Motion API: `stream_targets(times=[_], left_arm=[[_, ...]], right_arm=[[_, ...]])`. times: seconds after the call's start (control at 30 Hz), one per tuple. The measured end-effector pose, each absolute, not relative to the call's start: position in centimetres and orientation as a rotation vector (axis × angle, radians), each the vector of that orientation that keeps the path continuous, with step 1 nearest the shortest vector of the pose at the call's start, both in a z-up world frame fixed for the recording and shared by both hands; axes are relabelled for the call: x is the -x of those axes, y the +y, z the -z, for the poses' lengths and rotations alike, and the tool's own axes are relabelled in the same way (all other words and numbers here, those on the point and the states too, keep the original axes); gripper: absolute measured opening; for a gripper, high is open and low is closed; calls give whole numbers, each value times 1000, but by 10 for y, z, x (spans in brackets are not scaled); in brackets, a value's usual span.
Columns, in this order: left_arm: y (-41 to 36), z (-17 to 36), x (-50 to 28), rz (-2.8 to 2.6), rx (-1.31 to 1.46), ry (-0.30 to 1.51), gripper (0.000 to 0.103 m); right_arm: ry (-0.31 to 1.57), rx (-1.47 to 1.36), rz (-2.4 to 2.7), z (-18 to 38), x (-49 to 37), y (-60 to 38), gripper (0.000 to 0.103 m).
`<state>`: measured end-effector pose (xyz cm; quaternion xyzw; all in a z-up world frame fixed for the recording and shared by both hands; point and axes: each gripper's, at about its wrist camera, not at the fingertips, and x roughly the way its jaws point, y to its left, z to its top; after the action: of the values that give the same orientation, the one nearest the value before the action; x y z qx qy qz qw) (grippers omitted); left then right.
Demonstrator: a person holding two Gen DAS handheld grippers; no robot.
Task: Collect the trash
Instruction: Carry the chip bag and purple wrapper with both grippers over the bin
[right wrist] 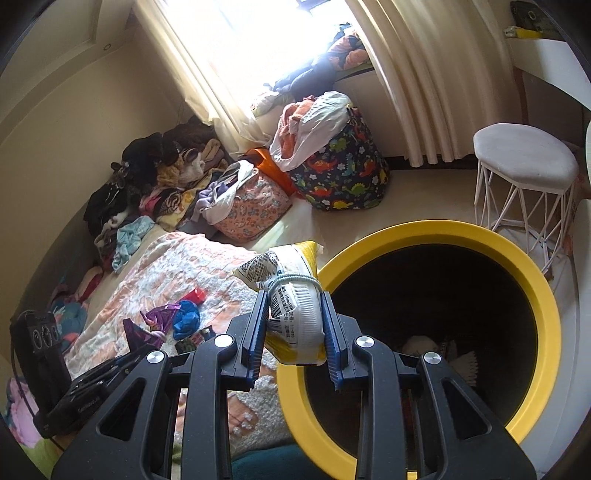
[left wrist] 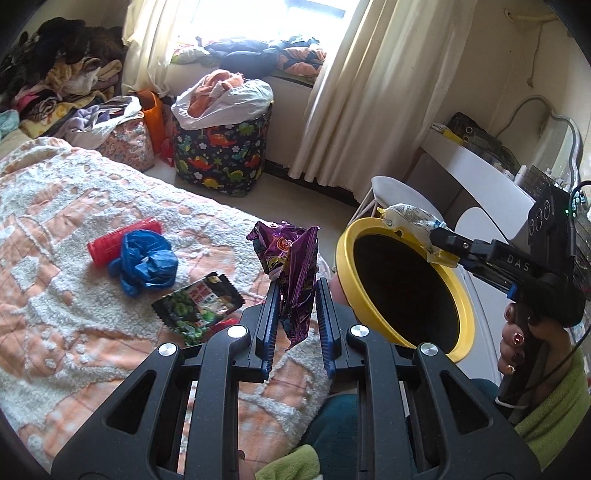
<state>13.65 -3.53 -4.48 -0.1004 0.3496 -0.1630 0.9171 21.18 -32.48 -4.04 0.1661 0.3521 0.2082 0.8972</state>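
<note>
While crinkled foil wrapper (left wrist: 291, 266) hangs, round bin (left wrist: 461, 314) gapes

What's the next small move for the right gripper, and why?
Probably carry it slightly further over the bin opening, then let go. The right gripper is shut on the white-and-yellow packet, which hangs at the yellow rim rather than clearly over the dark opening.

Sunlit window (left wrist: 258, 14), cream curtains (left wrist: 373, 85), white stool (right wrist: 524, 155), pale floor (right wrist: 424, 195), beige walls (right wrist: 55, 122)
</note>
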Motion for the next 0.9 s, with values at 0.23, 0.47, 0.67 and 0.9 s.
stream_targets(times=[0.23, 0.47, 0.67, 0.9], left_arm=[[-55, 44, -136, 380, 182, 720, 14], [-76, 43, -135, 425, 153, 724, 14], [-93, 45, -135, 460, 131, 729, 14], [-113, 46, -135, 503, 101, 734, 14]], right_arm=[[726, -368, -384, 43, -214, -342, 27], [722, -398, -342, 45, -218, -357, 27], [716, -424, -297, 49, -221, -376, 27], [725, -462, -255, 56, -223, -396, 27]])
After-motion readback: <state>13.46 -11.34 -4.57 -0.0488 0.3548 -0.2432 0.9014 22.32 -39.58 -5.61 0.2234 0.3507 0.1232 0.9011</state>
